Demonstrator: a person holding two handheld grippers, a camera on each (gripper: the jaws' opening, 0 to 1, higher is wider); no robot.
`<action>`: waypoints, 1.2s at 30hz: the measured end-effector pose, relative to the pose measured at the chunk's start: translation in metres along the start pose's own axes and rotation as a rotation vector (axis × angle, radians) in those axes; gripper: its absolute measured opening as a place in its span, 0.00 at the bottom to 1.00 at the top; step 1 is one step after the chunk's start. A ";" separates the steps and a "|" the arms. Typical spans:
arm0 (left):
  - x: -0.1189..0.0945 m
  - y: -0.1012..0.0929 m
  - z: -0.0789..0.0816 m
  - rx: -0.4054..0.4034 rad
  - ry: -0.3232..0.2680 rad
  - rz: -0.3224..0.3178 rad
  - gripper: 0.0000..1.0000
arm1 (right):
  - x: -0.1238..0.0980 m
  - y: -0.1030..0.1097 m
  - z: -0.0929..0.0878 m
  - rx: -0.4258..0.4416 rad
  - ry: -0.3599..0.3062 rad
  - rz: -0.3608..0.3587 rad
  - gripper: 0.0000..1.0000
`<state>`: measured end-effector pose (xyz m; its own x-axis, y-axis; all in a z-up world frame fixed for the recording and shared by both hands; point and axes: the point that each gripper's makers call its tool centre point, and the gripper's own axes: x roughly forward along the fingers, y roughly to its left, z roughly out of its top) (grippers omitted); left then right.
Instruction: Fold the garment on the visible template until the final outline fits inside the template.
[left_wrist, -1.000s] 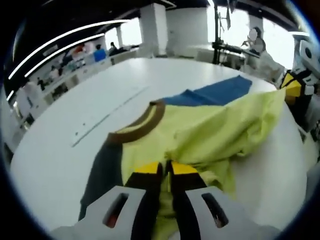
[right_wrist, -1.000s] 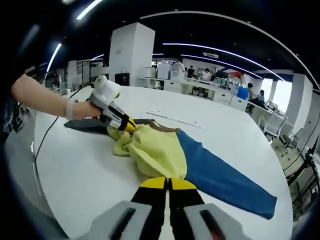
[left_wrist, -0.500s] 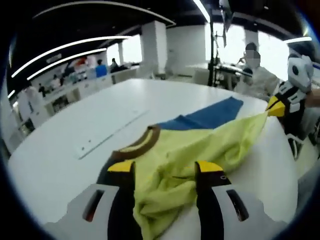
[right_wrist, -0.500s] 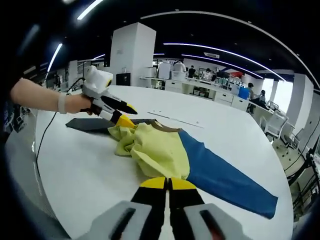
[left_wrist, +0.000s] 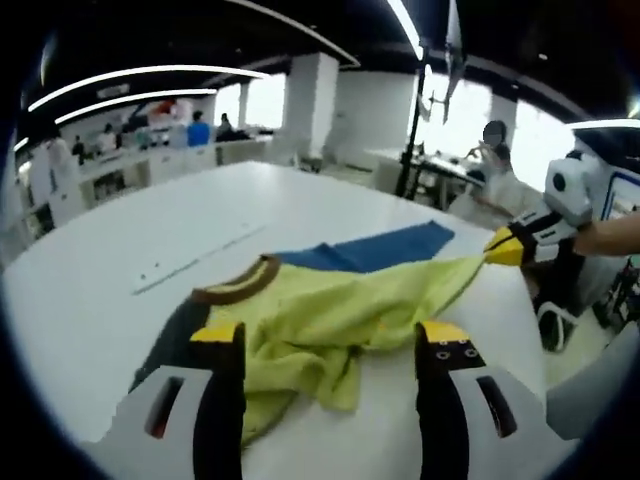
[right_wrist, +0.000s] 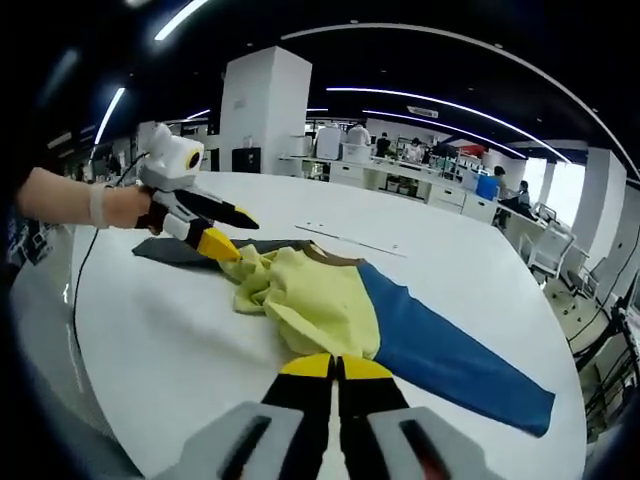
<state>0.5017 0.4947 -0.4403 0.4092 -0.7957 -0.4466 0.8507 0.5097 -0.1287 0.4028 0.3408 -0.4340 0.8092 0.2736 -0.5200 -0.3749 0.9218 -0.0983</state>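
Observation:
The garment lies on the white table (right_wrist: 160, 340): a yellow-green body (right_wrist: 315, 300) with a brown collar (left_wrist: 235, 288), a dark sleeve (right_wrist: 170, 250) and a blue part (right_wrist: 440, 350). In the right gripper view, my right gripper (right_wrist: 336, 362) is shut on the near yellow edge. In the left gripper view, that gripper (left_wrist: 503, 248) holds a stretched yellow corner at the right. My left gripper (left_wrist: 330, 332) is open, its jaws wide apart above the bunched yellow cloth (left_wrist: 300, 330). In the right gripper view, it (right_wrist: 238, 236) hovers at the garment's far end, held by a hand, gripping nothing.
A thin line with small marks (right_wrist: 345, 240) runs across the table beyond the garment. Bare tabletop (left_wrist: 120, 250) spreads to the left of the cloth. Desks, chairs and people stand far behind. A cable (right_wrist: 85, 270) trails off the table's left edge.
My left gripper has let go of the yellow cloth, opened wide and drawn back and up from it. My right gripper stays shut on the edge.

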 end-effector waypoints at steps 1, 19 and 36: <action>-0.002 -0.003 -0.001 -0.010 -0.001 -0.007 0.66 | 0.000 0.000 0.000 0.000 -0.001 0.000 0.00; -0.004 -0.021 -0.055 -0.105 0.083 -0.016 0.52 | 0.000 0.000 0.000 0.007 -0.004 0.003 0.00; 0.016 -0.005 -0.086 -0.201 0.149 0.037 0.23 | 0.001 0.001 -0.004 0.014 0.001 0.003 0.00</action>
<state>0.4751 0.5076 -0.5227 0.3731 -0.7262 -0.5775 0.7472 0.6041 -0.2770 0.4015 0.3407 -0.4378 0.8077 0.2756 -0.5212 -0.3706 0.9249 -0.0852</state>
